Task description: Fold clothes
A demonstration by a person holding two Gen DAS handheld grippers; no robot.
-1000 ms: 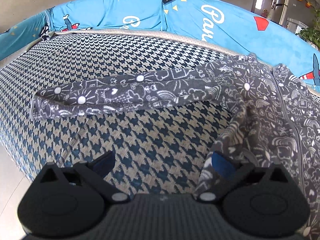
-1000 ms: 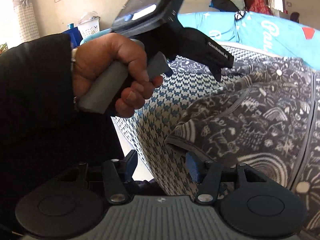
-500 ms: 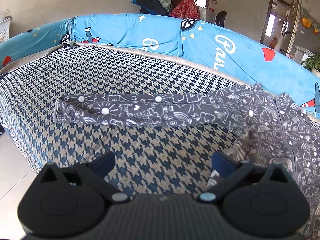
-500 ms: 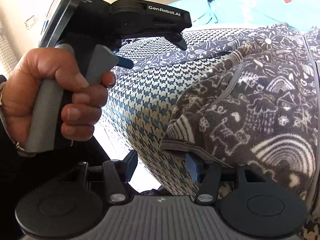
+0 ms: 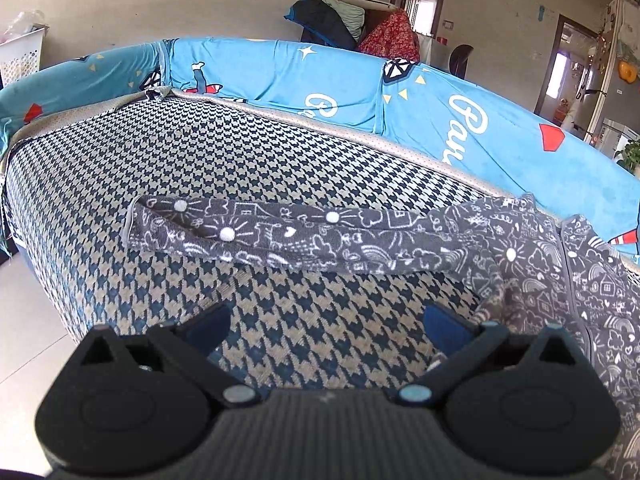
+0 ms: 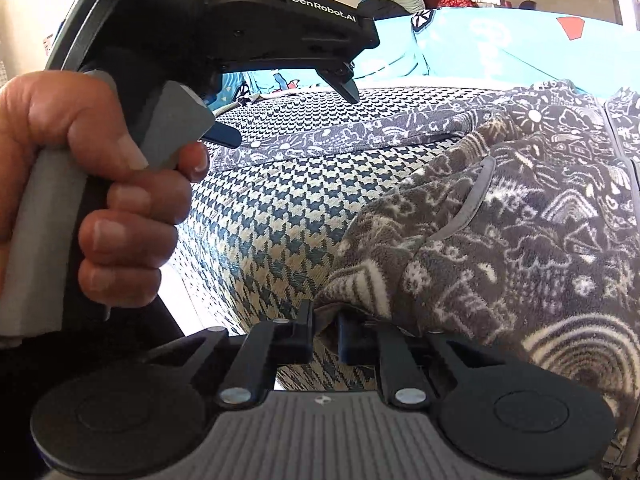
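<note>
Right gripper [image 6: 323,334]: its fingers have just been closing. They now pinch the bottom edge of the pajama top [image 6: 500,240], with a bit of the cloth between them.
Left gripper [image 5: 326,322]: its fingers are wide open. Nothing is between them. It hangs just over the front of the sofa seat [image 5: 200,168]. Its right finger [image 5: 444,324] is just beside the edge of the pajama top [image 5: 592,292]; I cannot tell if they touch.
Left hand [image 6: 92,184]: seen from the right wrist camera, it wraps around the grey handle of the left gripper [image 6: 344,84], up over the seat.
Pajama top: dark grey and fuzzy, with white doodles of suns, clouds, hearts and houses. It lies on the right part of the seat, and its bottom edge hangs over the front.
Sleeve [image 5: 280,232]: it lies flat and stretched out to the left across the seat. Its cuff is at the far left end.
Sofa seat: a blue and tan zigzag check cloth covers it.
Sofa back [image 5: 360,92]: bright blue cover with white letters, stars and little pictures.
Behind the sofa: a pile of clothes [image 5: 352,24] on something high, and doorways [image 5: 420,4] in the wall.
Floor [image 5: 24,320]: pale tiles, at the left of the sofa.
</note>
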